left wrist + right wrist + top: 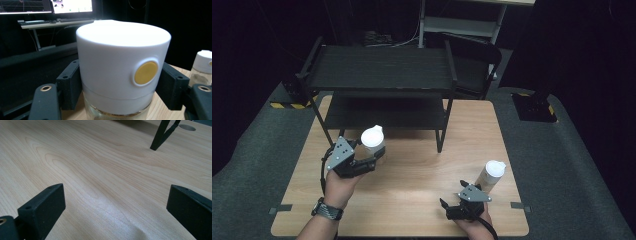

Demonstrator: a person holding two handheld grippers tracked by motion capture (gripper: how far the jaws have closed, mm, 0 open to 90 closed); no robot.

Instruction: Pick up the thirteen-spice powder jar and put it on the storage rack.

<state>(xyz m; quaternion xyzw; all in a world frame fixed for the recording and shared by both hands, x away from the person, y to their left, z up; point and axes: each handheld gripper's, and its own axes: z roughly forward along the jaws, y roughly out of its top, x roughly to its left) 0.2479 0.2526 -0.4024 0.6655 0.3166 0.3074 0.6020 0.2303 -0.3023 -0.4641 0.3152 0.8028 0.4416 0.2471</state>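
Two bottles with white caps stand on the wooden surface (412,170). The left tongs (379,156), left of centre in the high view, are closed on one bottle (373,140), a jaw pressed to each side just under its cap; a round yellow spot (146,72) marks that cap. The right tongs (451,204), at the lower right, gape wide over bare wood, holding nothing. The second bottle (492,175) stands just beside them. A black rack (382,70) fills the upper middle. No writing is readable.
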